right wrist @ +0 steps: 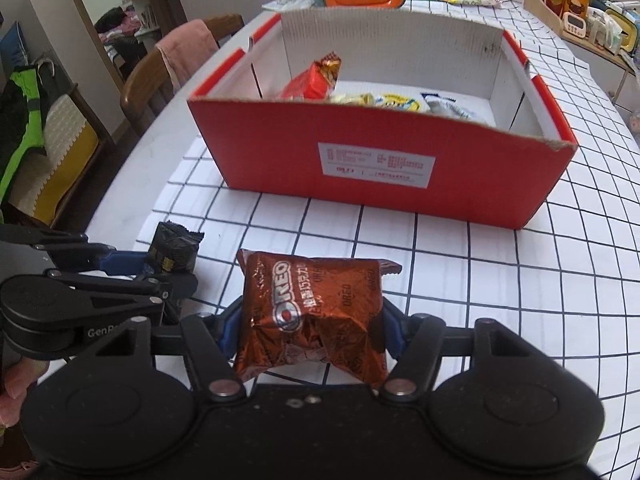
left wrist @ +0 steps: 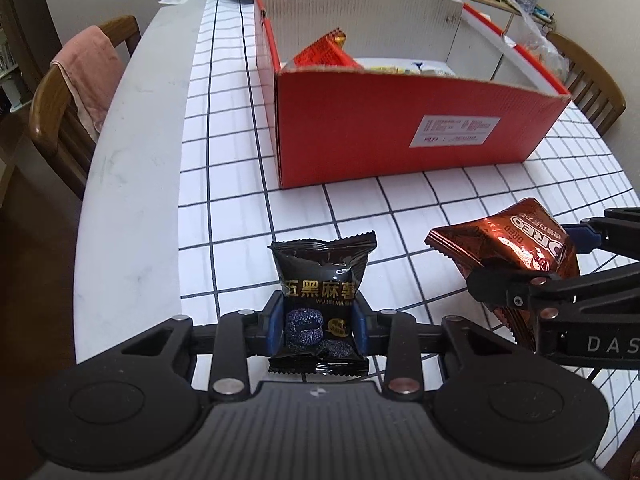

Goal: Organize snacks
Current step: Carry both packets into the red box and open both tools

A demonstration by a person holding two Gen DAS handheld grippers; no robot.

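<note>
Snacks: 2 held clear of the table [left wrist: 132,168]. Left tongs [left wrist: 319,322] clamp black sesame pack [left wrist: 320,292], right tongs [right wrist: 310,330] clamp Oreo pack [right wrist: 312,312], both facing red box [right wrist: 380,168], likely for drop-in.

Box label [right wrist: 376,164] print too small to read, lower parts of snacks [right wrist: 384,101] in red box [left wrist: 400,128] hidden behind front wall, right gripper [left wrist: 532,276] cut off at frame edge, brown packet's [left wrist: 516,248] lower half hidden behind its finger.
</note>
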